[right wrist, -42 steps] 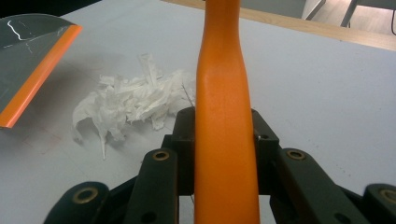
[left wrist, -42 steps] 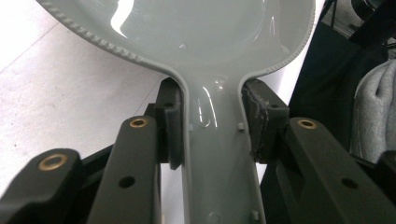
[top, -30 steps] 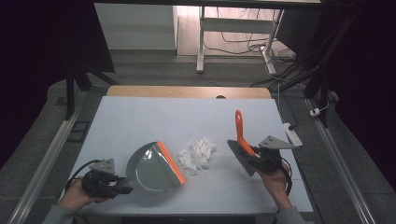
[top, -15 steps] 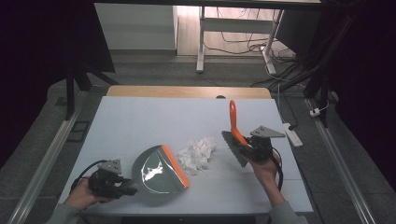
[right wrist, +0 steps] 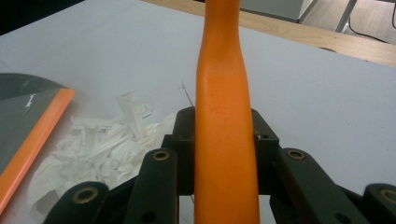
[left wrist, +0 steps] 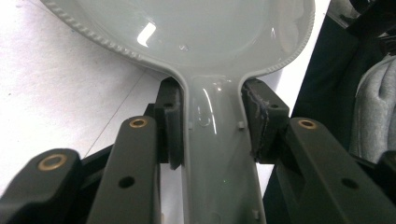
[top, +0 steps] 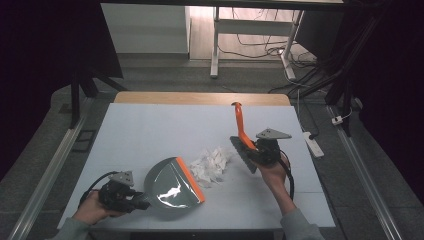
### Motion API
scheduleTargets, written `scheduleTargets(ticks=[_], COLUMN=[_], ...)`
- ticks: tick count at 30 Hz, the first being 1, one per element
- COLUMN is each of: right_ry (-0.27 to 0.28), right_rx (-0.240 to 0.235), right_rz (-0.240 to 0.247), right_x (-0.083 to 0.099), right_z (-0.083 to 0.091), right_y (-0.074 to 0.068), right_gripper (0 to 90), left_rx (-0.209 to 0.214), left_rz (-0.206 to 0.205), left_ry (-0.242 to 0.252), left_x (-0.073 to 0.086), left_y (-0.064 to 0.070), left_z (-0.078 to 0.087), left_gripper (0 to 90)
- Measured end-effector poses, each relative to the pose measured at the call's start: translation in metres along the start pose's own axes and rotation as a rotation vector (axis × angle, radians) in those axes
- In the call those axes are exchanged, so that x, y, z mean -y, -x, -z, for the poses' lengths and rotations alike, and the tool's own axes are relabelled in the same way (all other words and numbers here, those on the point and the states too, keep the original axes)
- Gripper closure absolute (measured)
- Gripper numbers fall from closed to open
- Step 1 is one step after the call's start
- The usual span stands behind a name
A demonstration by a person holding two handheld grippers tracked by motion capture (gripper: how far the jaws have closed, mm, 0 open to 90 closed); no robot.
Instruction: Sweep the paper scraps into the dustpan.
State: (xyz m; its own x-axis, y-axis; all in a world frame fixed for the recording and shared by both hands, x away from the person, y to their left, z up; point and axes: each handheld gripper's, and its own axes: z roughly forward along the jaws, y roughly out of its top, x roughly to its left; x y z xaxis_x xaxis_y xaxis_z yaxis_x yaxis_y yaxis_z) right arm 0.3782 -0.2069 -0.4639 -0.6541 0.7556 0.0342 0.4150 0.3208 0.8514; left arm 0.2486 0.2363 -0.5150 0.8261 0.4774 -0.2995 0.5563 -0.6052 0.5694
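Claws grip dustpan [top: 172, 187] and brush [top: 243, 137] beside paper scraps [top: 211, 164].

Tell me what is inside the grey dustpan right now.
The dustpan pan looks bare in the high view: grey plastic with glare, no scraps. The shredded paper pile lies on the table just past its orange lip. The left tool hides the handle.

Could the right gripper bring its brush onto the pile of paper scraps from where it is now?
Probably yes. The right gripper holds the brush just beside the paper scraps, with bare table between them and nothing in the way; the dustpan sits on the far side.
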Motion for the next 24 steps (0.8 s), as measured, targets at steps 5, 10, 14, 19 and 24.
scheduleTargets(ticks=[5, 10, 14, 19, 24], right_ry=[-0.002, -0.018, -0.030, -0.046, -0.054], right_rx=[0.009, 0.022, 0.030, 0.037, 0.054], right_rz=[-0.001, 0.008, 0.016, 0.016, 0.025], right_x=[-0.004, -0.006, -0.008, -0.009, -0.012], right_z=[-0.006, -0.013, -0.019, -0.027, -0.032], right_y=[0.003, 0.004, 0.004, 0.006, 0.008], right_gripper=[70.2, 70.2, 70.2, 70.2, 70.3], left_rx=[0.003, 0.001, -0.005, -0.003, -0.001], left_rz=[0.008, 0.013, 0.021, 0.018, 0.020], left_ry=[-0.006, -0.004, -0.005, -0.005, -0.005], left_x=[-0.001, -0.002, -0.002, -0.002, -0.002], left_y=[-0.001, 0.000, -0.001, 0.000, 0.000], left_z=[-0.003, -0.004, -0.005, -0.005, -0.005], left_gripper=[60.9, 60.9, 60.9, 60.9, 60.9])
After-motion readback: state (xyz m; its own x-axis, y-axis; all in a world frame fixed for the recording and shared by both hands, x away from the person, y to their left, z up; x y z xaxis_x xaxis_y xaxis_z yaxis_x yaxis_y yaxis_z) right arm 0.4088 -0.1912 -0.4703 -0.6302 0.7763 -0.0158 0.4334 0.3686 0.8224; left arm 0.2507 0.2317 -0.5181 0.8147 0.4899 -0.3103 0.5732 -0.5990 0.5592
